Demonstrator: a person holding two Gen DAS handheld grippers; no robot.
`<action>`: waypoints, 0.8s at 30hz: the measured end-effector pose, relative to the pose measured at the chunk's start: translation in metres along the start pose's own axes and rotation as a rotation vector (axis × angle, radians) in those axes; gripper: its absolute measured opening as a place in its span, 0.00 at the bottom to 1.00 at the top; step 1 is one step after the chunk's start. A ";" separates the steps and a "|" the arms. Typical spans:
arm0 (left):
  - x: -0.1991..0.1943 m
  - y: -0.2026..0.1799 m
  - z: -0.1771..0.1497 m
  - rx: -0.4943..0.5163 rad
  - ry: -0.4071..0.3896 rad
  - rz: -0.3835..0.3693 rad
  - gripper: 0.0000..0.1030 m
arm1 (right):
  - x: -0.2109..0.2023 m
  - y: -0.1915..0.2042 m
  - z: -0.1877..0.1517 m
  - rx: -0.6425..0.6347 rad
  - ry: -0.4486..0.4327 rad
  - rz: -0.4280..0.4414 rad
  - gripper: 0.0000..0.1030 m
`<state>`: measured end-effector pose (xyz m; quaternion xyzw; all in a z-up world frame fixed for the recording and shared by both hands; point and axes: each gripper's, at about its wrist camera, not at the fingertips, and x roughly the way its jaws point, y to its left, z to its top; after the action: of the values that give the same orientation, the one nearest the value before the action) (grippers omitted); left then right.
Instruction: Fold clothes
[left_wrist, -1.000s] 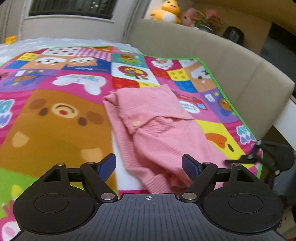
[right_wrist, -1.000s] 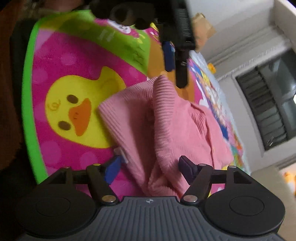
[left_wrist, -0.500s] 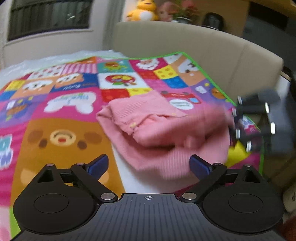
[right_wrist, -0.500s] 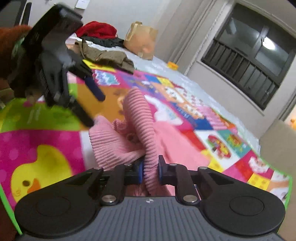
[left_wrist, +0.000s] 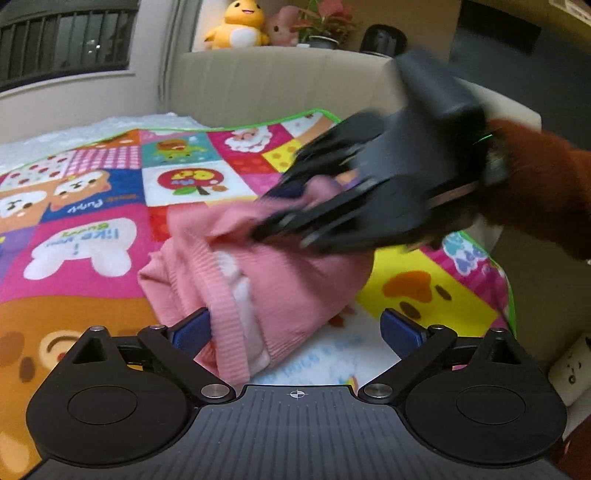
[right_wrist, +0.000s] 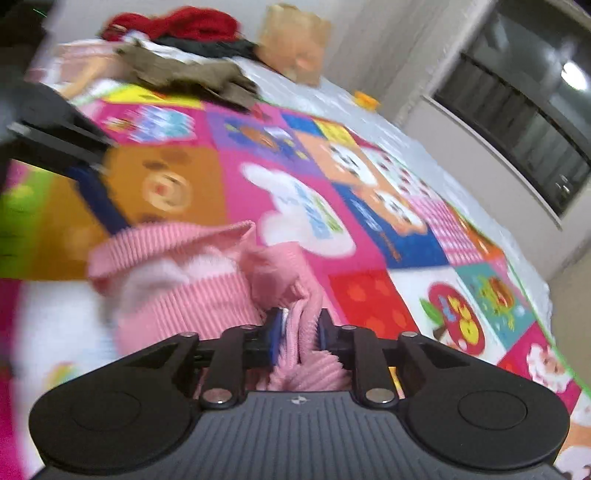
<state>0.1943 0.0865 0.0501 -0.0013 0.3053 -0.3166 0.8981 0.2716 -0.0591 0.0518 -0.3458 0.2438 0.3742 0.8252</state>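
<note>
Pink knit sweater (left_wrist: 266, 273) lies bunched on a patchwork cartoon blanket (left_wrist: 92, 236), directly ahead of both tools. Ribbed hem and pale inner lining show where the cloth is rolled over.

Left gripper (left_wrist: 297, 330): jaws spread wide, nothing pinched. Its left blue pad (left_wrist: 192, 328) touches the ribbed edge of the sweater; the right pad stands clear over white blanket print. Bulk of the garment sits between and just beyond the fingers, nearer the left one.

Right gripper (right_wrist: 297, 334): jaws drawn close on a ribbed fold of the sweater, cloth squeezed between the blue pads and bulging out behind them toward the body of the tool. From this grip the rest of the garment runs forward and to the left. In the left wrist view the same tool comes in from the right, blurred, its tips buried in the far upper part of the sweater; a rust-brown fuzzy sleeve (left_wrist: 535, 184) follows behind it.

Seen from the right wrist, the left tool sits at far left, blurred, one blue finger (right_wrist: 98, 199) reaching to the sweater's ribbed edge.

Surroundings: beige padded headboard (left_wrist: 258, 85) beyond the blanket, a yellow plush duck (left_wrist: 240, 26) on the ledge above it. Pile of dark and red clothes (right_wrist: 177, 48) and a brown paper bag (right_wrist: 295, 40) far ahead of the right tool.
</note>
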 end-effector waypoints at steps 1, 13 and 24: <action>0.003 0.003 0.001 -0.008 -0.003 0.000 0.96 | 0.009 -0.004 -0.003 0.023 0.007 -0.011 0.27; 0.048 0.049 0.023 -0.091 0.004 0.178 0.97 | -0.089 -0.051 -0.050 0.352 -0.183 -0.065 0.98; 0.052 0.057 0.023 -0.109 0.031 0.251 0.96 | 0.026 -0.051 -0.074 0.479 0.025 -0.192 1.00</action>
<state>0.2709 0.0978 0.0292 -0.0072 0.3339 -0.1847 0.9243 0.3168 -0.1276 0.0065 -0.1667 0.3018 0.2213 0.9122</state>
